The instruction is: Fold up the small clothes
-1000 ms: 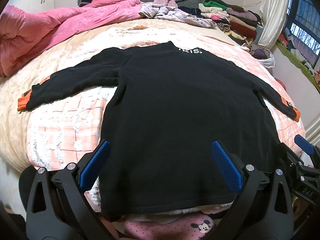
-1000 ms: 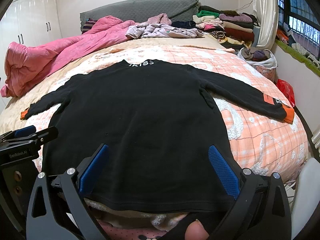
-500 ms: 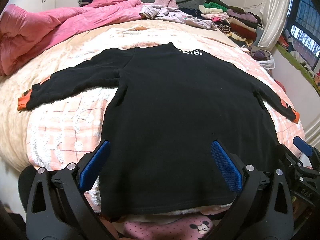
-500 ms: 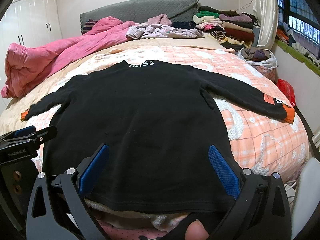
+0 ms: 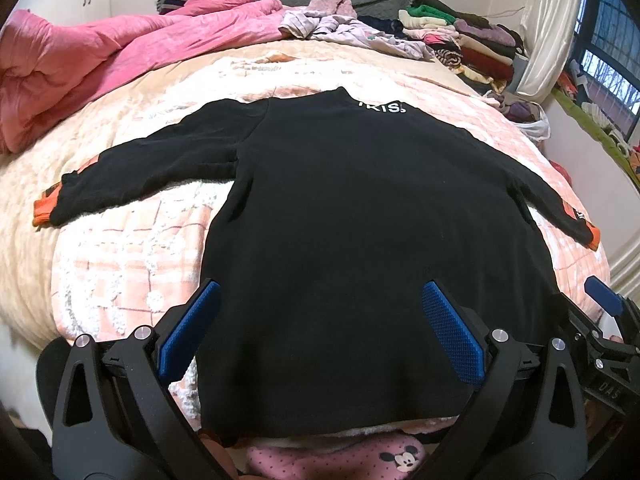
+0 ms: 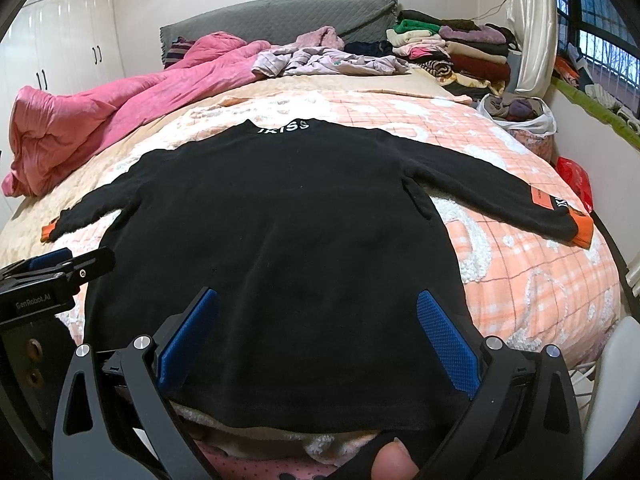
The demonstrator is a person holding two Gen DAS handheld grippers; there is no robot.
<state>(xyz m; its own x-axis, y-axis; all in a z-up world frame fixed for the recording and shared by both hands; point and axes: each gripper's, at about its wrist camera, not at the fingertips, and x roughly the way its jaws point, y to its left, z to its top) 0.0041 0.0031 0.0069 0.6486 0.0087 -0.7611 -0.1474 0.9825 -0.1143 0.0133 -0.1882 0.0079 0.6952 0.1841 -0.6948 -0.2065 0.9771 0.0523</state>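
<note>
At the far left, a crumpled pink quilt [image 5: 120, 52] lay heaped along the bed's edge. Your left gripper [image 5: 320, 332] hovered just above the hem with its blue-padded fingers [image 5: 188, 332] spread wide, clamping nothing. The black long-sleeved sweater with orange cuffs and white lettering at the collar [image 5: 360, 216] was spread flat, both sleeves out to the sides, on the peach checked bedspread [image 5: 120, 248]. Your right gripper [image 6: 320, 336] hung over the same hem, fingers [image 6: 448, 344] likewise parted and empty; the left one showed at its left side. Beyond the collar sat a pile of lilac loose garments [image 6: 328, 60], and to the right a stack of folded clothes [image 6: 452, 52] stood by the headboard.
</note>
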